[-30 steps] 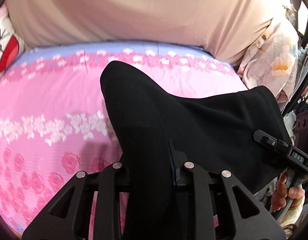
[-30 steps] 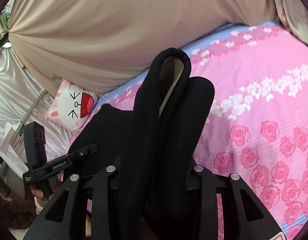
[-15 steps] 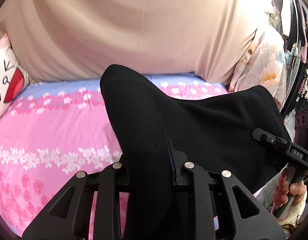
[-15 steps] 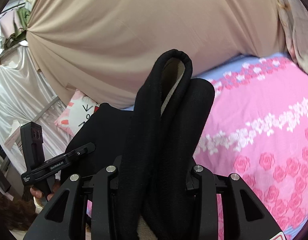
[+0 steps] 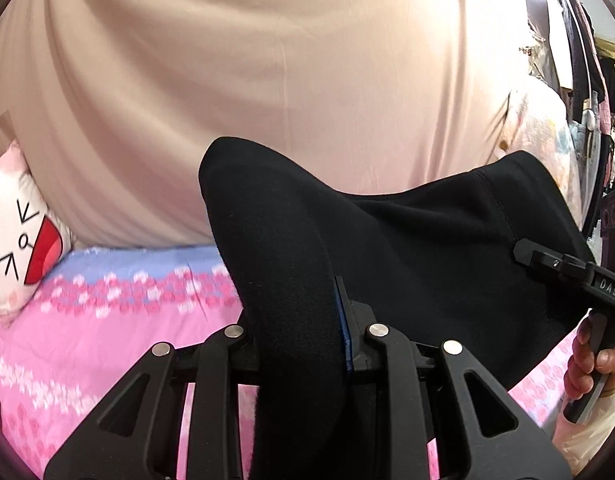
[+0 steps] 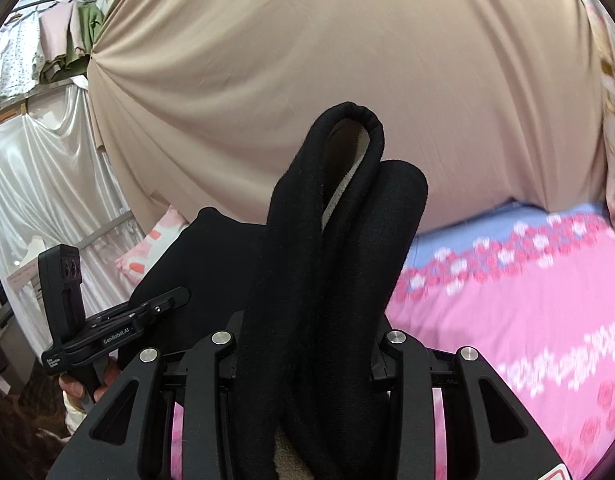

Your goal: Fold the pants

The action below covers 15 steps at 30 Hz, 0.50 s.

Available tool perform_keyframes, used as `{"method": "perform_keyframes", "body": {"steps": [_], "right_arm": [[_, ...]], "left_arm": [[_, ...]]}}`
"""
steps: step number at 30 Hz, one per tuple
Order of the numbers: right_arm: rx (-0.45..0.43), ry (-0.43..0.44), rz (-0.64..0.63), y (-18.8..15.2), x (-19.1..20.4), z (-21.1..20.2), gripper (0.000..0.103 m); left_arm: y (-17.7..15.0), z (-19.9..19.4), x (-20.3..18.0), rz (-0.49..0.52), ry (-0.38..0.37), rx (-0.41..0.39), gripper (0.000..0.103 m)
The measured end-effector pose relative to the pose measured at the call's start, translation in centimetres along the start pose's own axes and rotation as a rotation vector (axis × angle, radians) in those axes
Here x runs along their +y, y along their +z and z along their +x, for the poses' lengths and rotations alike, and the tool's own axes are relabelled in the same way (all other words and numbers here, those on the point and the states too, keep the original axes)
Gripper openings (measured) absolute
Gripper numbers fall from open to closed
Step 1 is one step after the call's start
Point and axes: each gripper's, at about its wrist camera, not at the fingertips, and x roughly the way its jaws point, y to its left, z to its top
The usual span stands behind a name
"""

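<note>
The bed is lying below, and the pants are hanging clear above it, stretched between both claws. Left claw is gripping one bunched edge, right claw a thicker roll; uneven bunching risks a crooked fold.

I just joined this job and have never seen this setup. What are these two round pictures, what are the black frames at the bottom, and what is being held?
There is no robot here: a person holds a pair of hand-operated tongs in each hand, each with a fisheye camera looking along its fingers. One picture comes from the left tongs, the other from the right tongs. Both are clamped shut on black pants, lifted above a pink flowered bedsheet. A cartoon pillow lies at the bed's edge, with a beige curtain behind.
</note>
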Motion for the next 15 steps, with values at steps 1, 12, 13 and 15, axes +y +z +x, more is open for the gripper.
{"method": "perform_keyframes", "body": {"steps": [1,12,13,15], "right_arm": [[-0.007,-0.002,-0.002,0.5,-0.3,0.6,0.034],[-0.010,-0.016,0.010,3.9,-3.9,9.0,0.034],[-0.007,-0.018,0.014,4.0,-4.3,9.7,0.034],[0.005,-0.022,0.029,3.9,-5.3,11.4,0.034]], "left_arm": [[0.4,0.7,0.2,-0.002,0.005,0.000,0.024],[3.1,10.4,3.0,-0.033,0.063,0.015,0.024],[3.2,11.6,3.4,-0.039,0.067,0.028,0.024],[3.2,13.3,3.9,-0.042,0.073,0.045,0.024]]}}
